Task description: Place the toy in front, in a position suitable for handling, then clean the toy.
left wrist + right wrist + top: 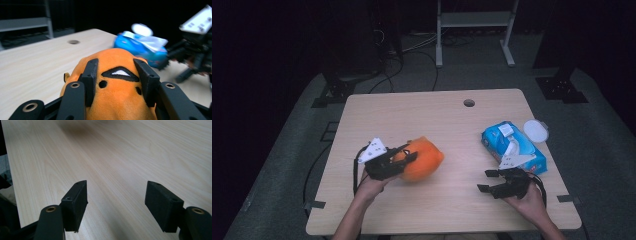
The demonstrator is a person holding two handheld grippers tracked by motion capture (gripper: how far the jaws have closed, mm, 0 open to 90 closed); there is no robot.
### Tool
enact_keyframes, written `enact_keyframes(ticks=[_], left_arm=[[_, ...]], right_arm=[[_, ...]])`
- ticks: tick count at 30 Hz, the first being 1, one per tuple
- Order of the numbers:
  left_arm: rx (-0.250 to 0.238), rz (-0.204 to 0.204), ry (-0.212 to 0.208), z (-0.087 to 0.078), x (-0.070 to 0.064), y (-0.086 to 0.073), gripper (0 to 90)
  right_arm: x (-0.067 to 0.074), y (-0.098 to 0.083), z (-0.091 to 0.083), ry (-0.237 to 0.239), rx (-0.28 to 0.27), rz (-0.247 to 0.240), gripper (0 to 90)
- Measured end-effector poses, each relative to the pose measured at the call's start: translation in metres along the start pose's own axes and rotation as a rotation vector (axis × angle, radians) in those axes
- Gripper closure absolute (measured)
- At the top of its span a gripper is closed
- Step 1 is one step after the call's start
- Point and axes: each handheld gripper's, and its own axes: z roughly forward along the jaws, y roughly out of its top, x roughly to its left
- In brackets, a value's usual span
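Left gripper point(117, 75): jaws clamped tight on the orange plush toy point(422, 159), squishing its sides
Plush toy: left-middle of the wooden table point(422, 112)
Right gripper point(116, 205): jaws wide apart, nothing between them
Wipes pack point(512, 145): just past the right gripper

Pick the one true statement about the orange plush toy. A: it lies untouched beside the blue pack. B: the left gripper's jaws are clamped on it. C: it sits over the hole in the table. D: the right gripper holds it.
B: the left gripper has a jaw pressed on each side of the orange plush toy, while the right gripper stands open over bare table.
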Motion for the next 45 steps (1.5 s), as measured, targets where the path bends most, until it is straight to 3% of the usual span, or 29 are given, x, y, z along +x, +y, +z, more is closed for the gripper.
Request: enact_keyframes(ticks=[4, 8, 14, 18, 21, 25, 32, 36, 38, 43, 45], left_arm=[[0.028, 0.031, -0.068, 0.023, -0.021, -0.008, 58.2], [0.028, 0.026, -0.099, 0.033, -0.029, -0.015, 58.2], [0.087, 0.054, -0.149, 0.052, -0.040, -0.034, 56.3], [0.109, 0.113, -0.164, 0.053, -0.045, -0.033, 48.1], [0.126, 0.121, -0.188, 0.052, -0.045, -0.033, 39.9], [0.141, 0.131, -0.216, 0.049, -0.043, -0.032, 33.1], [0.147, 0.130, -0.211, 0.048, -0.042, -0.034, 30.2], [0.154, 0.138, -0.214, 0.047, -0.041, -0.034, 27.9], [0.149, 0.137, -0.217, 0.047, -0.041, -0.035, 27.5], [0.149, 0.133, -0.221, 0.047, -0.040, -0.036, 25.5], [0.148, 0.136, -0.221, 0.047, -0.041, -0.037, 24.6]], right_arm=[[-0.002, -0.002, -0.005, -0.007, -0.007, 0.002, 33.3], [-0.002, -0.002, -0.007, -0.015, -0.012, 0.000, 33.3], [-0.006, -0.004, -0.011, -0.023, -0.020, 0.006, 33.3], [-0.006, -0.004, -0.012, -0.024, -0.023, 0.006, 33.3], [-0.005, -0.002, -0.013, -0.031, -0.033, 0.000, 33.3], [-0.004, -0.001, -0.022, -0.061, -0.082, -0.003, 33.5], [-0.008, -0.001, -0.037, -0.118, -0.150, 0.007, 33.3], [-0.011, 0.002, -0.053, -0.179, -0.189, -0.005, 33.2], [-0.017, 0.005, -0.065, -0.234, -0.215, -0.003, 33.3], [-0.031, 0.011, -0.079, -0.281, -0.251, 0.013, 33.3], [-0.039, 0.013, -0.079, -0.301, -0.232, 0.018, 33.2]])
